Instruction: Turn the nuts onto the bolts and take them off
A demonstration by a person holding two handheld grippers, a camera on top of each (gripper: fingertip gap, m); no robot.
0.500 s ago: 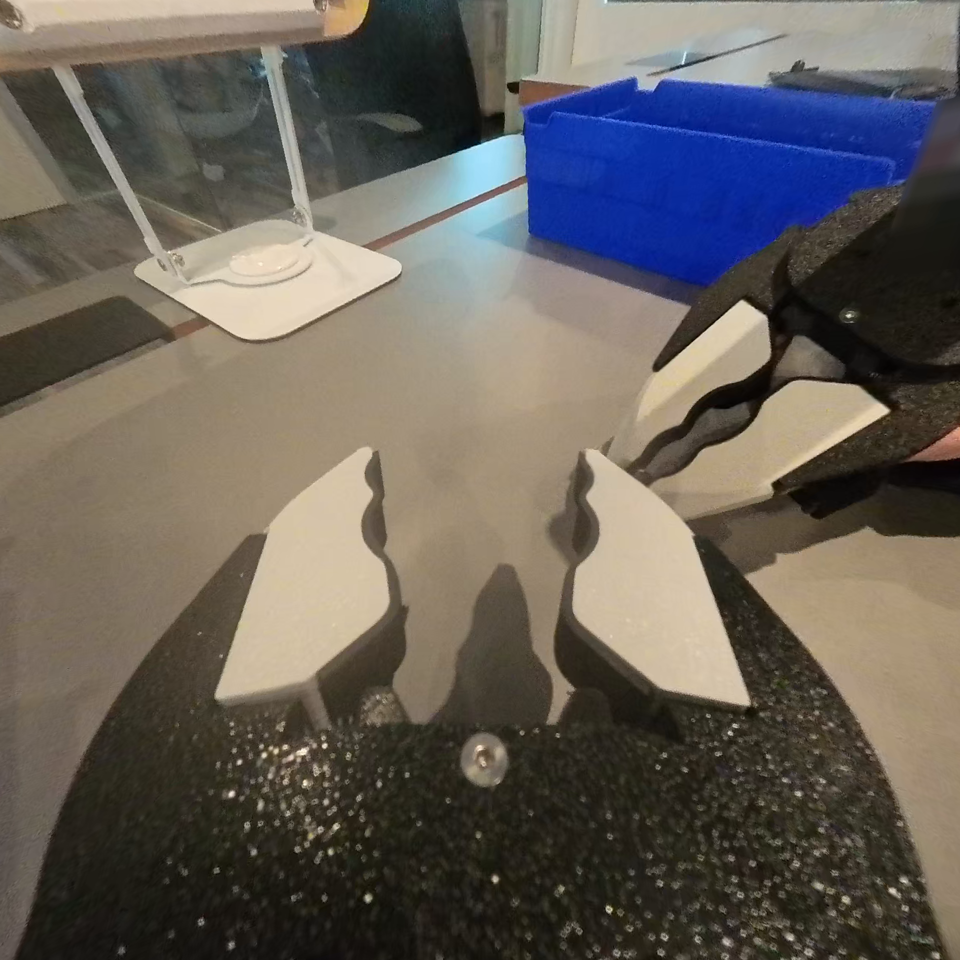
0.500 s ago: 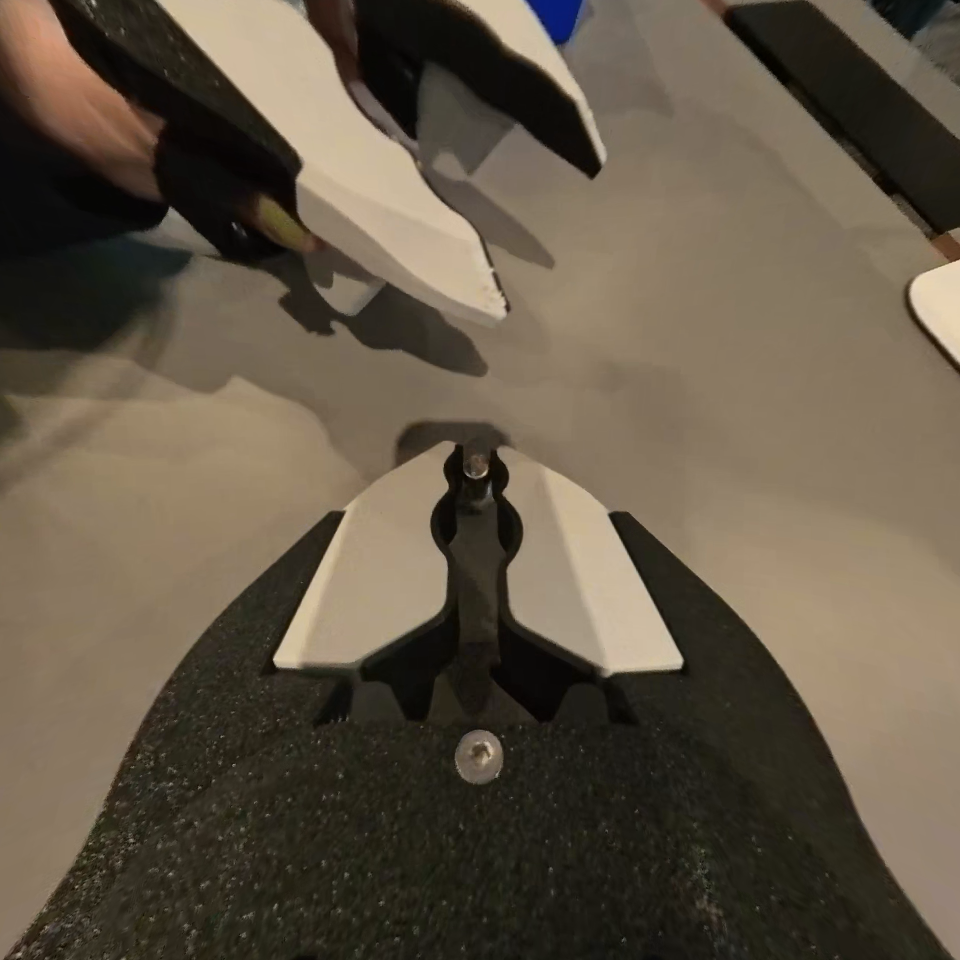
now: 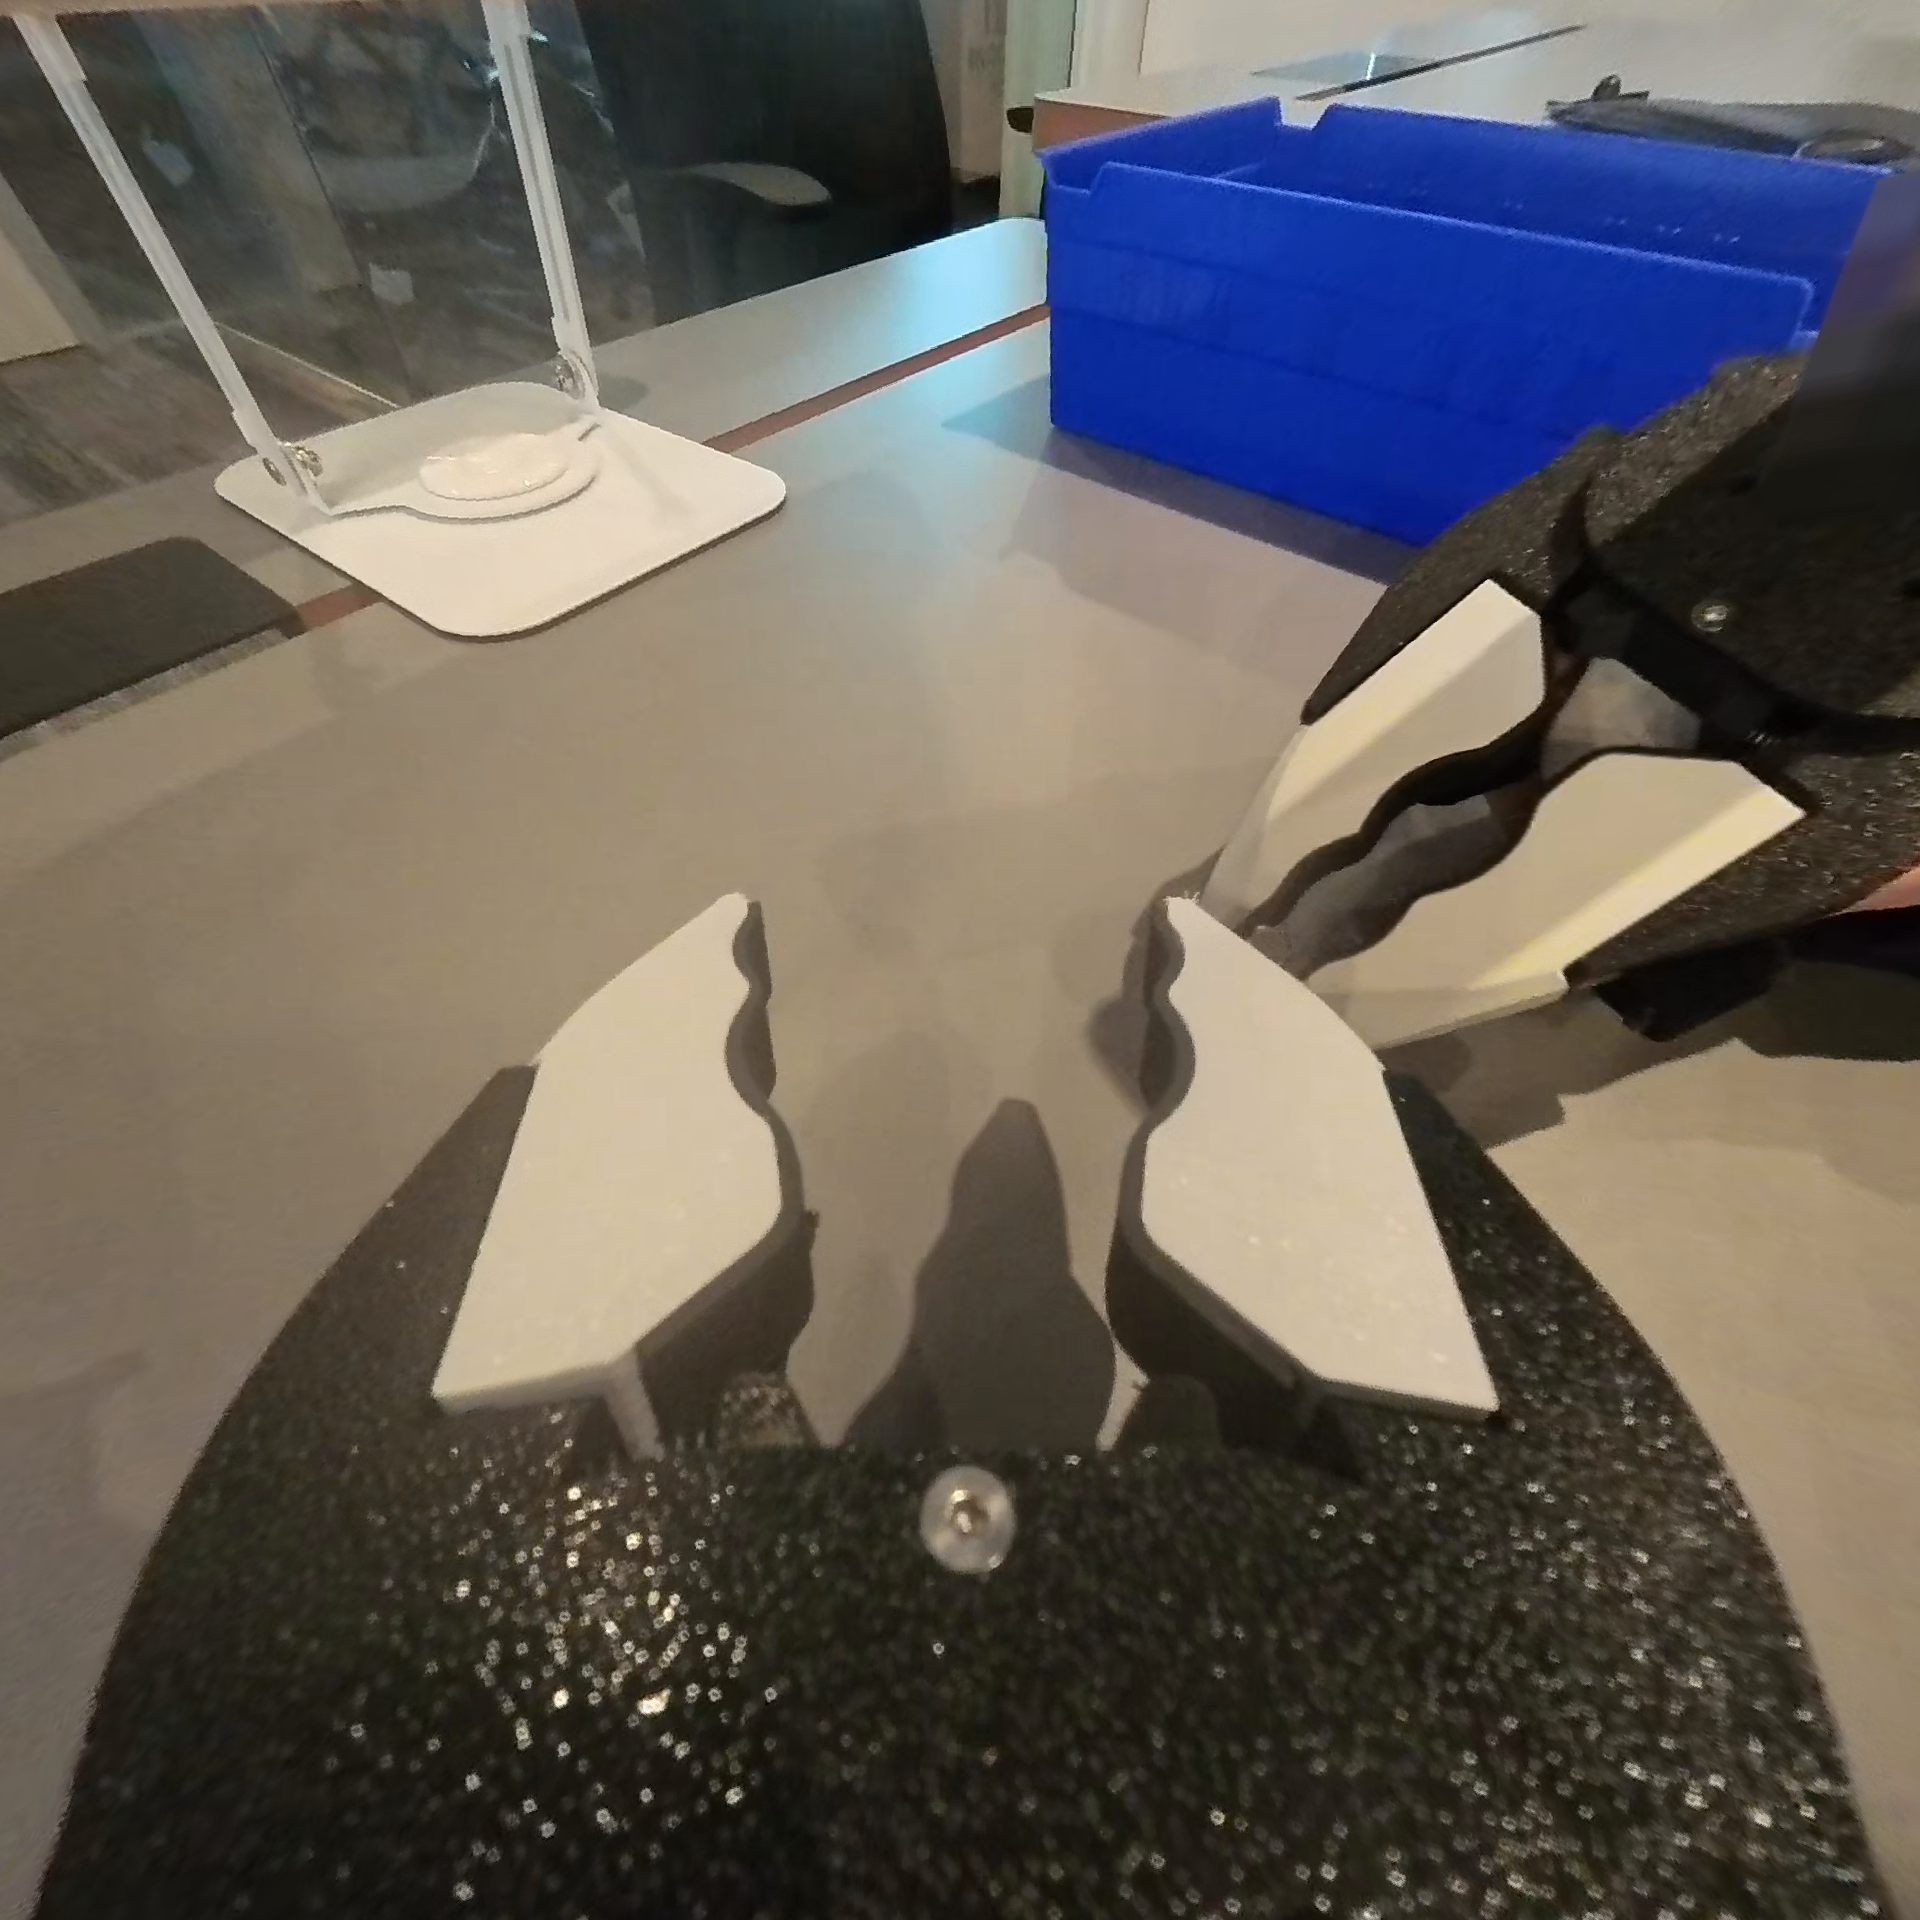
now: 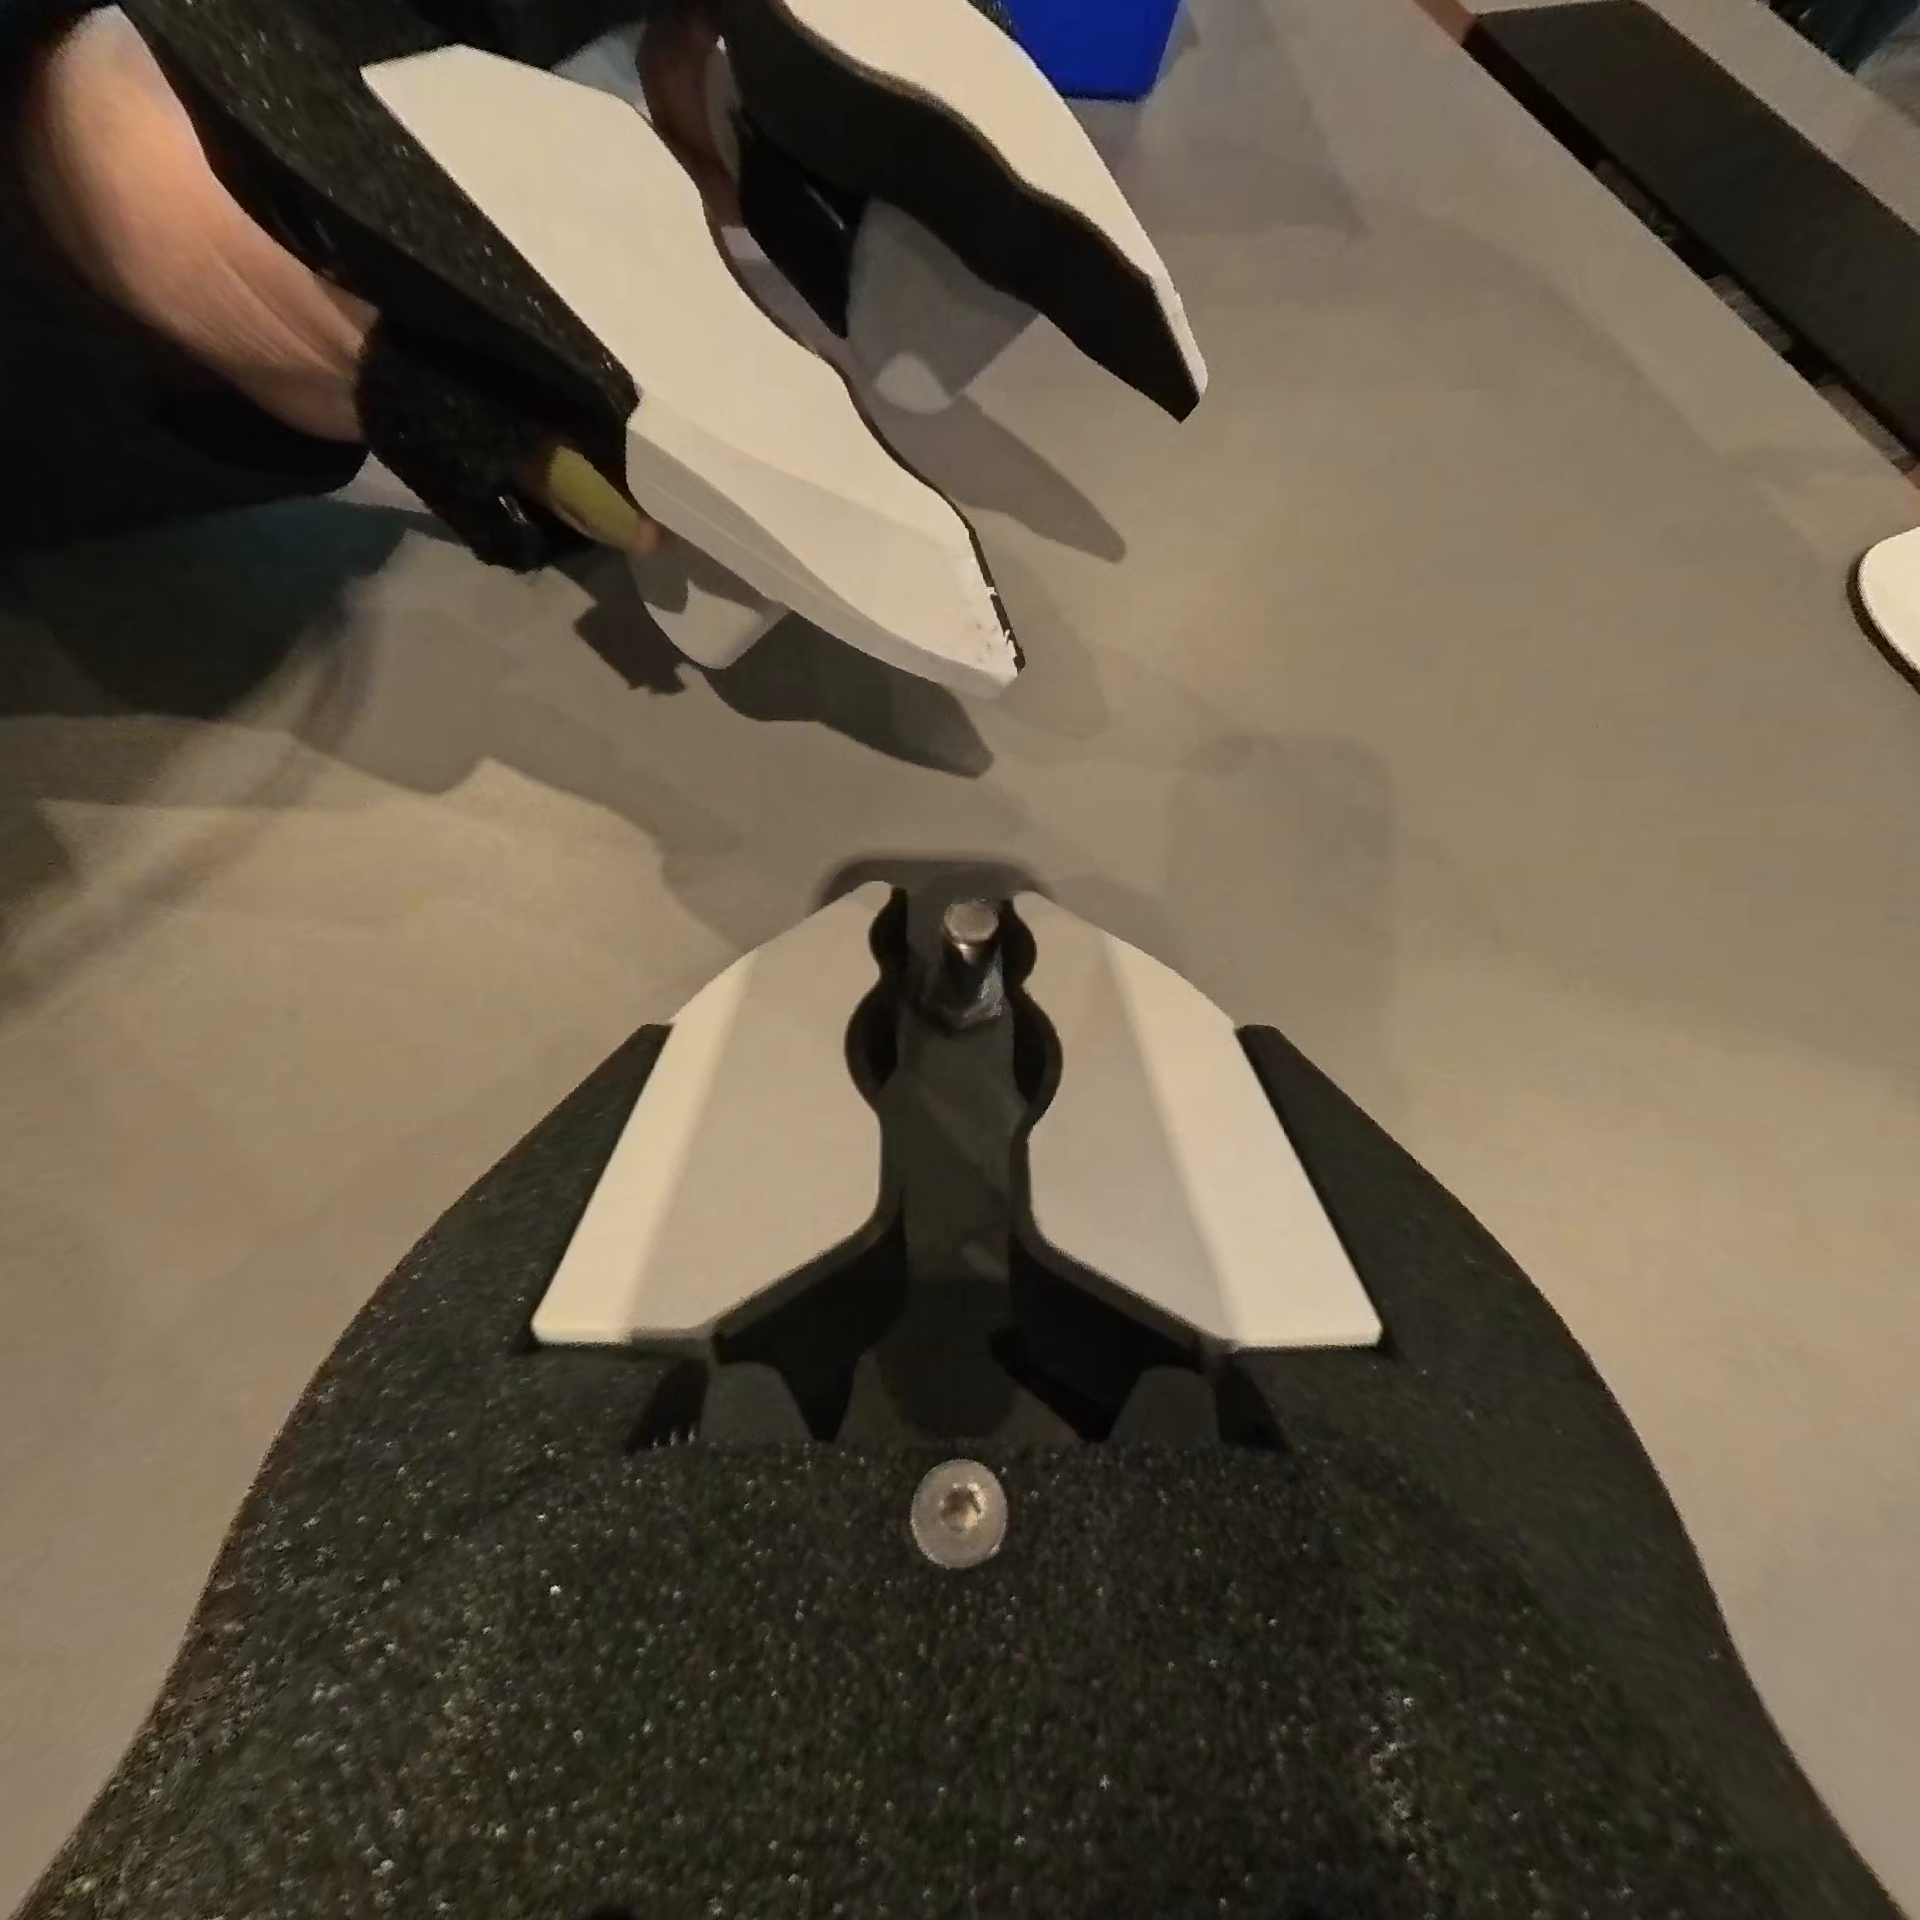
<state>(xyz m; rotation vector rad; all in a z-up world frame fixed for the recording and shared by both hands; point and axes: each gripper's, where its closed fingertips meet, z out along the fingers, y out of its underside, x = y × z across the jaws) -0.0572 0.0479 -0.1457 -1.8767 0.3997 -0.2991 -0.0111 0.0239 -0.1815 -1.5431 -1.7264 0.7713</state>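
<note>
The right tongs (image 4: pixel 961 914) are closed on a small metal bolt (image 4: pixel 966 961), clamped near the tips of their white fingers (image 4: pixel 769 1132); its blunt shaft end points up and forward, and a darker hexagonal piece, the head or a nut, sits just beneath the shaft where the fingers meet, though which it is cannot be told. The left tongs (image 3: pixel 961 940) are wide open and hold nothing, with bare grey counter (image 3: pixel 520 831) showing between their two white fingers (image 3: pixel 634 1164). In the right wrist view the left tongs (image 4: pixel 1101 530) come in from the upper left, their jaws spread apart and angled down toward the bolt, near it but not touching, with a person's hand (image 4: pixel 197 301) gripping the handle behind them. In the left wrist view the right tongs (image 3: pixel 1226 914) enter from the right edge, their nearly joined tips just beside the tip of the left tongs' right-hand finger; the bolt itself is hidden from this side. Both tools hover low over the counter and cast dark shadows on it. Farther back on the counter stands a blue plastic bin (image 3: pixel 1403 343), well apart from the tongs, and to its left a white square base plate (image 3: pixel 623 540) carrying clear upright panels (image 3: pixel 312 208). A dark mat (image 3: pixel 114 613) lies at the counter's far left edge.
</note>
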